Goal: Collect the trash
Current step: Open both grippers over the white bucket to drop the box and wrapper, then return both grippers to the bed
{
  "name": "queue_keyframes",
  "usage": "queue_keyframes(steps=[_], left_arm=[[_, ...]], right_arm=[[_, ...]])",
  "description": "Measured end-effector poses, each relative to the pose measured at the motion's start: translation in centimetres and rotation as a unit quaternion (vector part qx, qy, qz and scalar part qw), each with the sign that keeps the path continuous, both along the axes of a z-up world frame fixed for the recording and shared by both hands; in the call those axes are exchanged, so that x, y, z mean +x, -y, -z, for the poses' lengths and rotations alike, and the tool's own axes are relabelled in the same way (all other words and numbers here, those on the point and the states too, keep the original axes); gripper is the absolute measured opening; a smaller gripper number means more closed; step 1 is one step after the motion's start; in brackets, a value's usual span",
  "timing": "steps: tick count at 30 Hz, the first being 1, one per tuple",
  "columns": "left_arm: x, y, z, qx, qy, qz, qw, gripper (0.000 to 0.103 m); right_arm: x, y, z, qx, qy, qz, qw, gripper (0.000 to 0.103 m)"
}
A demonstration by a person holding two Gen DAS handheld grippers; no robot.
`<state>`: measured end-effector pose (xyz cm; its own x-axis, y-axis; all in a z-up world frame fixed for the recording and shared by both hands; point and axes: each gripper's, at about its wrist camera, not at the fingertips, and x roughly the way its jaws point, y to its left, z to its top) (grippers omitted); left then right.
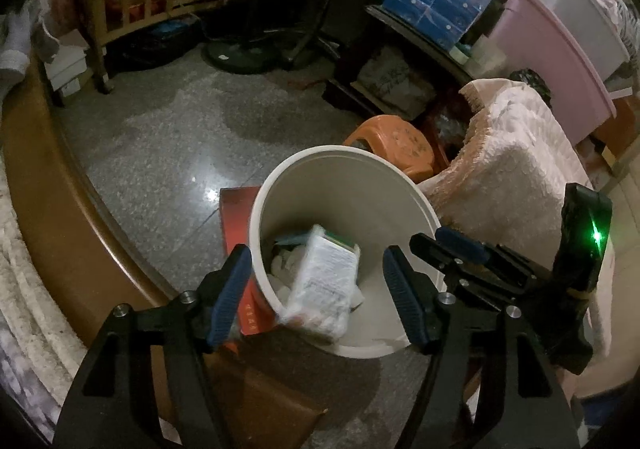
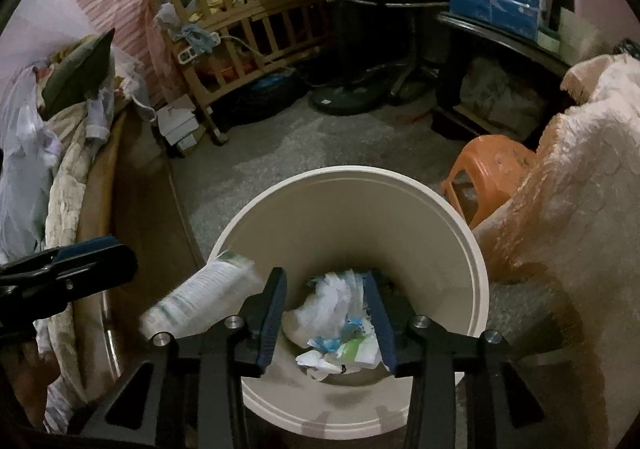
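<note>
Left gripper [image 1: 316, 295] is released, jaws spread wide, directly above the round cream plastic trash bin [image 1: 280, 185]. Between its fingers a white plastic-wrapped packet with green print [image 1: 322, 283] shows blurred over the bin mouth; nothing grips it. Looks like it's dropping in, though I can't tell whether it has landed yet. In the right wrist view the same packet [image 2: 200, 299] sits at the bin's left rim, tilted.

Right gripper [image 2: 326, 323] is also released, holding nothing, hovering over the bin interior. Crumpled white and blue paper scraps [image 2: 340, 329] lie at the bin bottom.

Step in hand: deposit of the packet, likely at the release point.

Next move, my read: pull both grippers up and away from the bin, then scan for the next piece of trash. Bin stands on the grey speckled stone floor [image 1: 160, 145], tight between the bed edge on the left and a pink quilted cloth [image 1: 512, 169] on the right, so retract vertically.

Further out: an orange plastic stool [image 1: 396, 145] just behind the bin, then a wooden slatted crib [image 2: 240, 29].
</note>
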<state>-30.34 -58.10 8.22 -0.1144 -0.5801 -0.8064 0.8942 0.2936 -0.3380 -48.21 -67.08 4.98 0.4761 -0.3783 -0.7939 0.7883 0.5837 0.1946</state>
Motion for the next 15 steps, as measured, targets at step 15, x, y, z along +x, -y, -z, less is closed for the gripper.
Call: queue_keyframes(steps=[15], left_arm=[[2.8,-4.5,-1.4,-0.002,0.058,-0.059,0.9965,0.067]], right_arm=[[2.4,-2.2,0.2,0.019,0.002,-0.031,0.999,0.039]])
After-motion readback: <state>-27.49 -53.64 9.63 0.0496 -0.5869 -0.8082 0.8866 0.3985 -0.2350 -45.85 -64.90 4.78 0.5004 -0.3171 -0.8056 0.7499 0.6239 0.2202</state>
